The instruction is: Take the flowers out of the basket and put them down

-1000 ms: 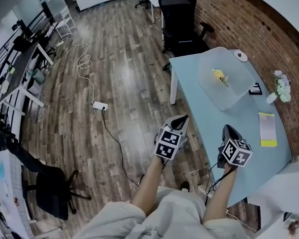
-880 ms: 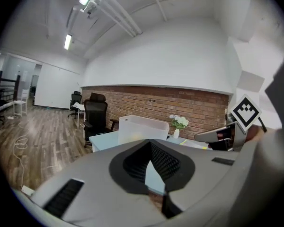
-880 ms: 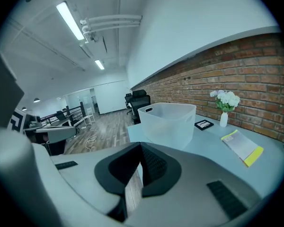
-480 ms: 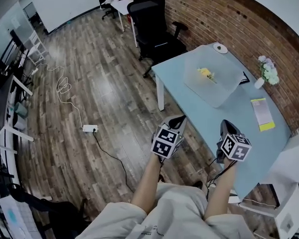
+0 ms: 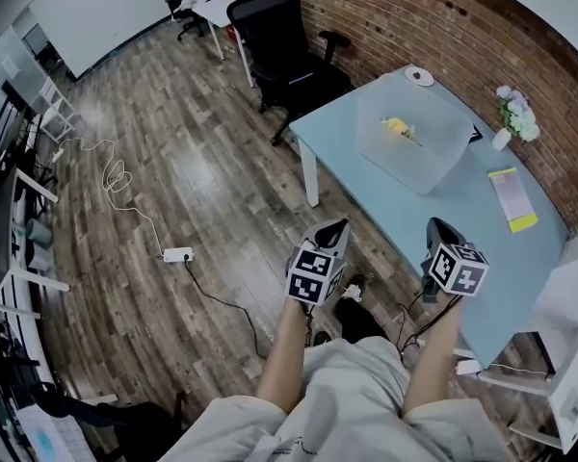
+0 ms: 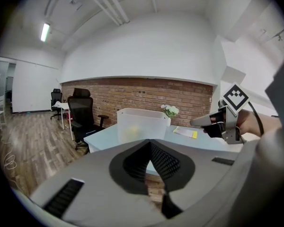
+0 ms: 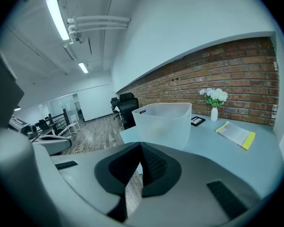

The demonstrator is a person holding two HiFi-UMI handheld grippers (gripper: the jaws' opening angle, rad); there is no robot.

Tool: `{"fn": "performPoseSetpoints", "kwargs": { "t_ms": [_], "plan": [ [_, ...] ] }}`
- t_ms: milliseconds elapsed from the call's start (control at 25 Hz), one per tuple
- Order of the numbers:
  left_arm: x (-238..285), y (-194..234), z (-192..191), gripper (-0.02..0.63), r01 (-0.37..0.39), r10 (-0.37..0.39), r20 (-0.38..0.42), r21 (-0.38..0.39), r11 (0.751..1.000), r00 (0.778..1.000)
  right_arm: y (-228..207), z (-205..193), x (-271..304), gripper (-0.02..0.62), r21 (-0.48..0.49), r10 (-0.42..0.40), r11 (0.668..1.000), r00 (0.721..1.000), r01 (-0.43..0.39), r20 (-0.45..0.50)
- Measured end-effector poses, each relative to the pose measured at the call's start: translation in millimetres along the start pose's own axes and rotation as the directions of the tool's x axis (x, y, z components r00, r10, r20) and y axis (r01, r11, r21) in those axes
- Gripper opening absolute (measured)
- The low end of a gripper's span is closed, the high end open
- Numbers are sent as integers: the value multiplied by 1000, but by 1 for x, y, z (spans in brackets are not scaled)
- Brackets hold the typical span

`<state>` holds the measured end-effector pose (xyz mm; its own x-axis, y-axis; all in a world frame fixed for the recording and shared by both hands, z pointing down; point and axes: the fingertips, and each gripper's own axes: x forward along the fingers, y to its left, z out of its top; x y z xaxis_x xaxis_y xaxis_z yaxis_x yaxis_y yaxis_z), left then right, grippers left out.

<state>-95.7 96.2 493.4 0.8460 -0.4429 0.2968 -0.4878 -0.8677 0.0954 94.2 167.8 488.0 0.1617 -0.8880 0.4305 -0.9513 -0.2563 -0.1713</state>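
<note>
- Flowers [image 5: 397, 126] lie inside the see-through basket [image 5: 433, 166], near its far side. Only a yellow bloom shows through the cloudy wall.
- The basket stands on the light blue table [image 5: 482, 224], well apart from both grippers. A small vase of pale flowers [image 5: 513, 115] and a booklet [image 5: 513, 200] sit to the right of it.
- The left gripper [image 5: 336, 226] is held out over the wood floor, just beside the table's near edge. Its two fingers are pressed together and nothing is between them.
- The right gripper [image 5: 435, 227] is held out over the table's near end. Its fingers are pressed together too, with nothing in them.
- Both grippers point toward the basket, so I think the reach is only starting.
- The flowers look very light and soft. I think the stem will bend, and the petals will squash if pinched hard.
- The best place to take hold is likely the stem, below the bloom, with a gentle pinch. The stem is hard to make out from here.
- The basket has tall walls, so a gripper would need to open and go in from the top. It looks light, so a bump could push it along.
</note>
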Motion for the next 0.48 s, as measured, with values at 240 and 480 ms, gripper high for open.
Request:
{"fn": "performPoseSetpoints", "kwargs": {
  "t_ms": [240,480],
  "plan": [
    [12,36,10,18,-35,36,-4,54,998,999,18,17,45,15,-12,37,999,999,-37,7],
    [50,80,54,18,-31,28,27,103,994,999,13,64,90,15,7,16,1000,998,-16,61]
  ]
}}
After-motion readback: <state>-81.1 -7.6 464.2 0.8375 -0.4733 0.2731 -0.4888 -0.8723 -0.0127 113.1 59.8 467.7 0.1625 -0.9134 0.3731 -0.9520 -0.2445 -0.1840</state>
